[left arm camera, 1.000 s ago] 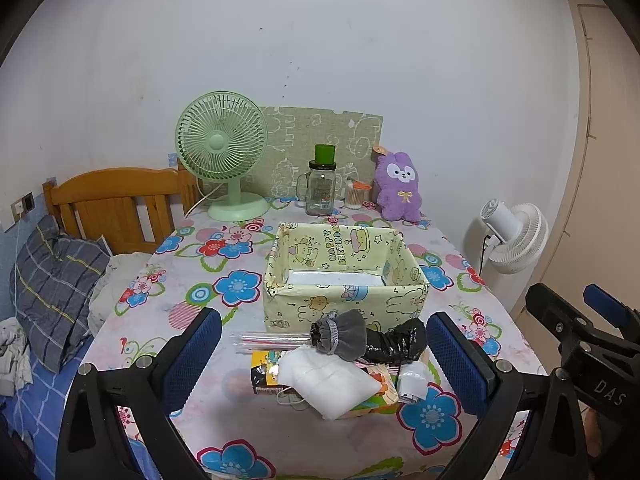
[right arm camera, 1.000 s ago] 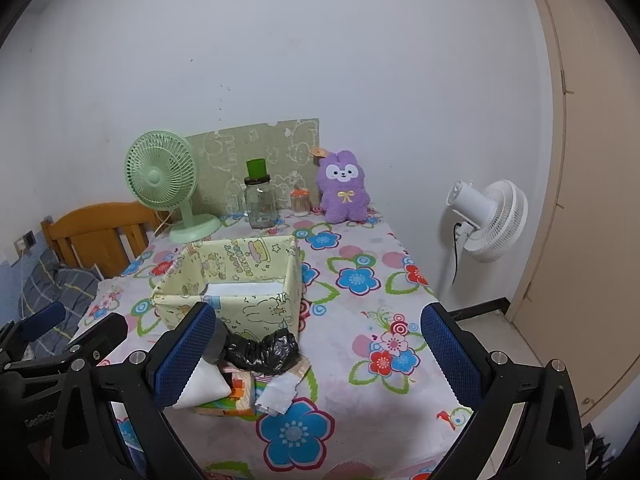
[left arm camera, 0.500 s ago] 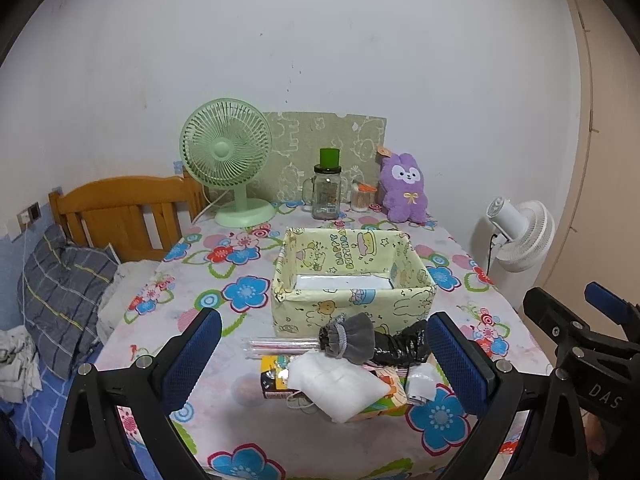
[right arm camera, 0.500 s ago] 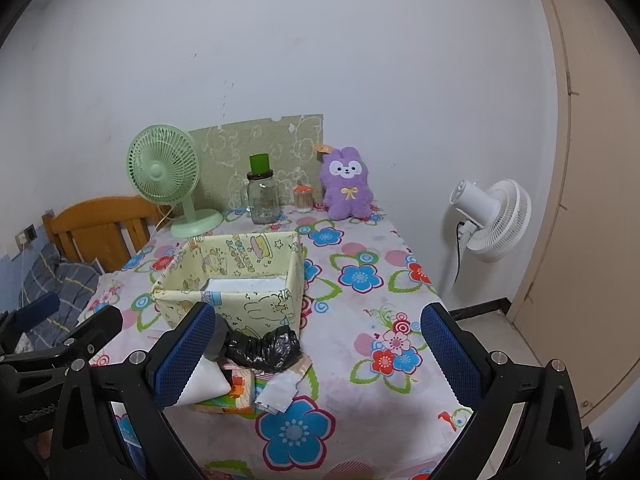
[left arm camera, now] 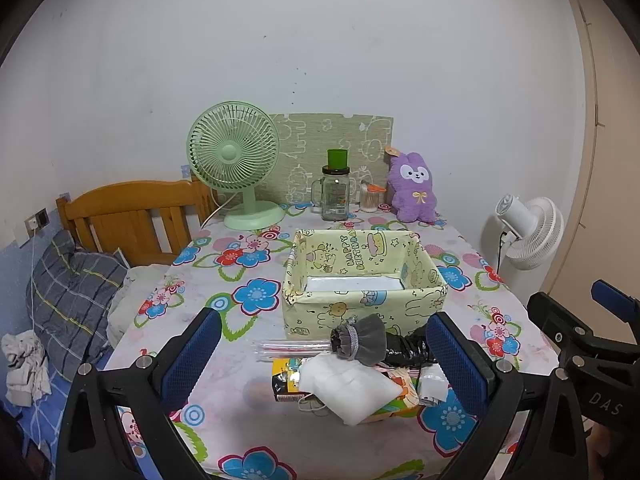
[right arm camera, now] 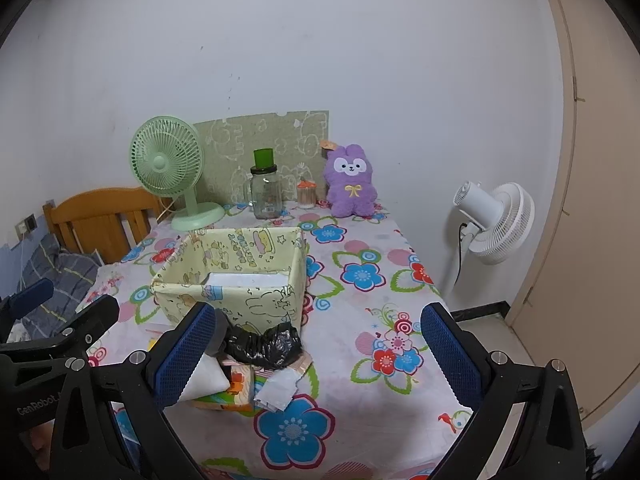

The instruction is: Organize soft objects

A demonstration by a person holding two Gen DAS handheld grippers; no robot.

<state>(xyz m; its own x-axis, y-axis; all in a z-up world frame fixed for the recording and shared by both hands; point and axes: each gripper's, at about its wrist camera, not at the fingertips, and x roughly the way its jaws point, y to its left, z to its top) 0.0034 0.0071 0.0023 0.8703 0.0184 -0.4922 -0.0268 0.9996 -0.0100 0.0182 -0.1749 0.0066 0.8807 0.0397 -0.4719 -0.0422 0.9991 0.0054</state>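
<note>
A table (left arm camera: pixel 208 264) under a flowered cloth fills the room's middle, its far edge against the wall. Along that far edge stand a green fan (left arm camera: pixel 234 160) toward the left corner, a glass jar (left arm camera: pixel 335 196) with a green cup on top, and a purple plush rabbit (left arm camera: pixel 414 194) toward the right corner. A yellow cloth box (left arm camera: pixel 362 280) sits open at the table's centre. Just in front of it, near the front edge, lies a small heap: a white pad (left arm camera: pixel 352 384) on a colourful packet, a black crumpled bag (right arm camera: pixel 266 346), and a grey sock (left arm camera: pixel 360 342) touching the bag. The left gripper (left arm camera: pixel 320 364) hangs above the front edge with its jaws spread wide, holding nothing. The right gripper (right arm camera: pixel 312 360), beside it, is equally wide and empty, its left finger (right arm camera: pixel 182 358) in front of the heap.
</note>
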